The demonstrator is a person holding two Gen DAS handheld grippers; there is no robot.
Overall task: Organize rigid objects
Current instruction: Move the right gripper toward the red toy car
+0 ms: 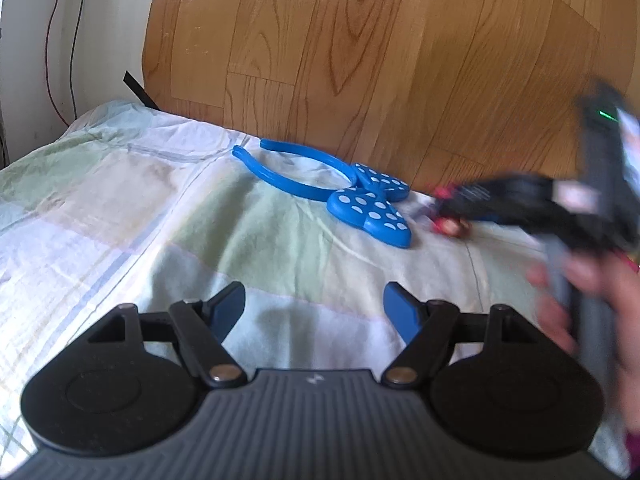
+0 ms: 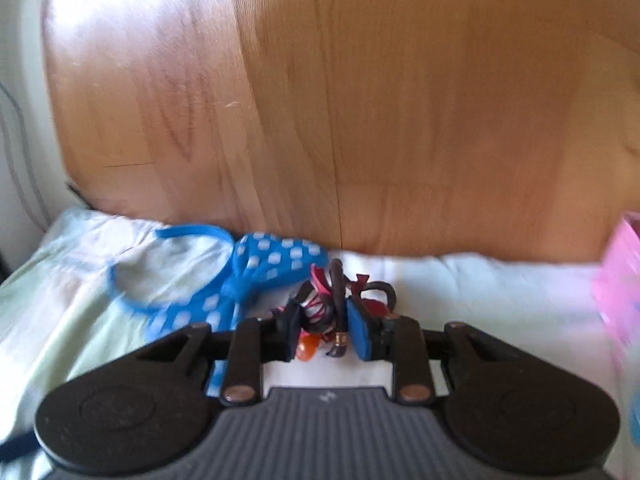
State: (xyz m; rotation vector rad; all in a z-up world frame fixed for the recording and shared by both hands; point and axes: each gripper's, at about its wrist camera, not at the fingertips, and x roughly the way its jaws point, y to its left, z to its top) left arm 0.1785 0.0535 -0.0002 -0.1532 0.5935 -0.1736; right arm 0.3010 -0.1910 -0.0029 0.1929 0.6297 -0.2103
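Note:
A blue headband with a white-dotted bow (image 1: pixel 362 204) lies on the pale checked bed sheet (image 1: pixel 160 220) near the wooden headboard; it also shows in the right wrist view (image 2: pixel 240 284). My left gripper (image 1: pixel 314 300) is open and empty, low over the sheet in front of the headband. My right gripper (image 2: pixel 322 328) is closed around a small dark red and black figurine (image 2: pixel 332 300), just right of the bow. In the left wrist view the right gripper (image 1: pixel 456 210) appears blurred at the right, with the figurine (image 1: pixel 450 226) at its tips.
The wooden headboard (image 1: pixel 360 60) rises right behind the objects. A pink object (image 2: pixel 620 280) is at the right edge of the right wrist view. Cables (image 1: pixel 60 40) hang on the white wall at the left. A hand (image 1: pixel 592 308) holds the right gripper.

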